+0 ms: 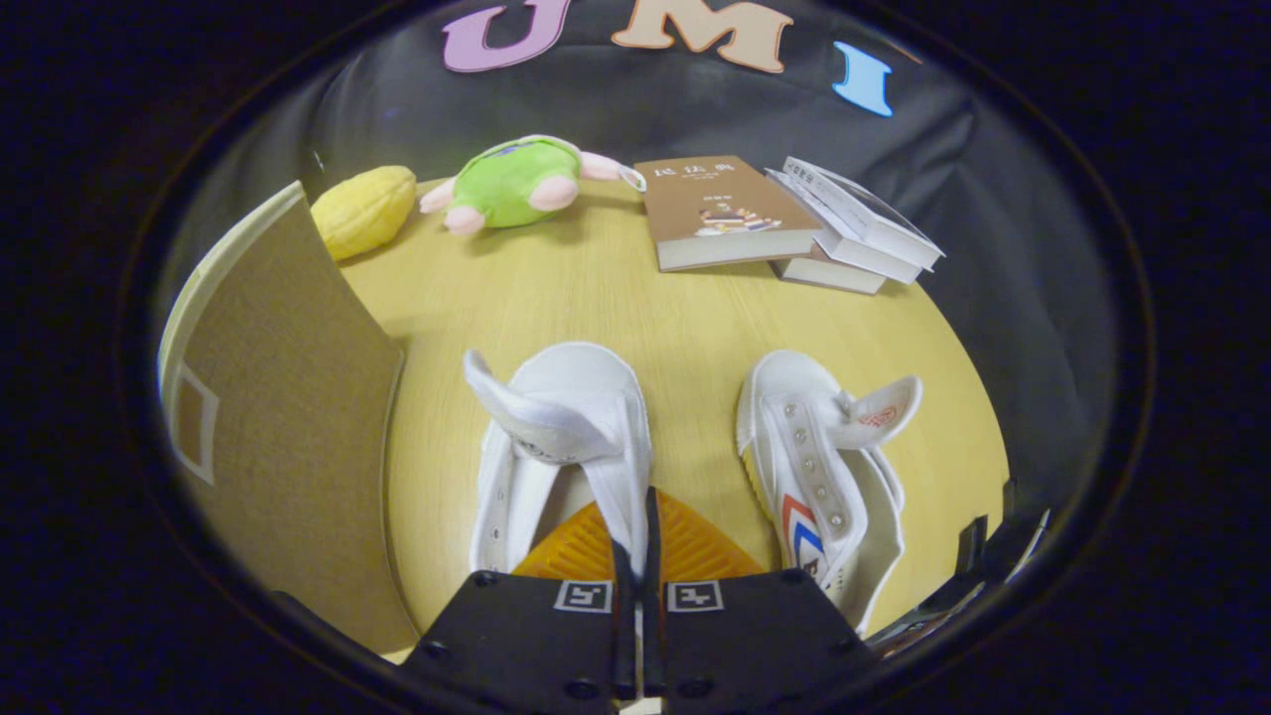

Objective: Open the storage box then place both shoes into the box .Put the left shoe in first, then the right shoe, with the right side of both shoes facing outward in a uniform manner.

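Observation:
Two white canvas shoes lie on the round wooden table (616, 298), toes pointing away from me. My gripper (640, 531) is shut on the side wall of the nearer white shoe (556, 437). That wall's fabric is pinched between the two fingers, and the shoe's tongue sticks up. The other white shoe (824, 477), with red and blue stripes on its side, lies to the right of the fingers, tipped partly over, tongue flopped out. The brown fabric storage box (278, 417) stands to the left of the held shoe, showing one flat panel with a cream edge; its inside is hidden.
Beyond the shoes, at the table's far side, lie a yellow plush fruit (365, 209), a green and pink plush toy (516, 184), a brown book (720, 209) and a stack of white books (854, 233). Some dark objects (978, 556) sit past the table's right edge.

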Available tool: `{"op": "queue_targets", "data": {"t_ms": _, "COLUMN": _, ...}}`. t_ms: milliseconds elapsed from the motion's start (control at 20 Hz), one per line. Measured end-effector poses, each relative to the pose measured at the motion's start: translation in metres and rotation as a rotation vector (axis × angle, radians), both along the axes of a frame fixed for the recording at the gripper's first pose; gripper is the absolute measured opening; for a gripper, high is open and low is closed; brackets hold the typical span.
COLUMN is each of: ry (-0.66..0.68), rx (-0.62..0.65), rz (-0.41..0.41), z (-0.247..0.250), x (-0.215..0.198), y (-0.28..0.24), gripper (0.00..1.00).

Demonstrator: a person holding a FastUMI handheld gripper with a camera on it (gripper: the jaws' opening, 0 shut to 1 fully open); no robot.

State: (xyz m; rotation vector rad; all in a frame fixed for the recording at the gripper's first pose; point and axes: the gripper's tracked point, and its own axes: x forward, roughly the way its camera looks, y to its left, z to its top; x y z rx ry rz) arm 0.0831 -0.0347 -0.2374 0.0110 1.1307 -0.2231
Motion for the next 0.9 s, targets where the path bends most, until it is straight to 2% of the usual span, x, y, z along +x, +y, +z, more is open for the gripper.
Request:
{"op": "queue_targets", "data": {"t_ms": 200, "ry": 0.004, "rx": -0.021, "rz": -0.011, "z": 0.011, "x": -0.003, "y": 0.002, "gripper": 0.06}}
{"op": "queue_targets", "data": {"t_ms": 400, "ry": -0.003, "rx": -0.103, "rz": -0.018, "z": 0.038, "x": -0.008, "y": -0.01, "gripper": 0.06}}
{"op": "queue_targets", "data": {"t_ms": 650, "ry": -0.116, "rx": -0.152, "rz": -0.081, "z": 0.103, "x": 0.0, "y": -0.018, "gripper": 0.06}}
{"op": "queue_targets", "data": {"t_ms": 900, "ry": -0.245, "rx": -0.24, "rz": -0.067, "z": 0.18, "x": 0.017, "y": -0.012, "gripper": 0.06}}
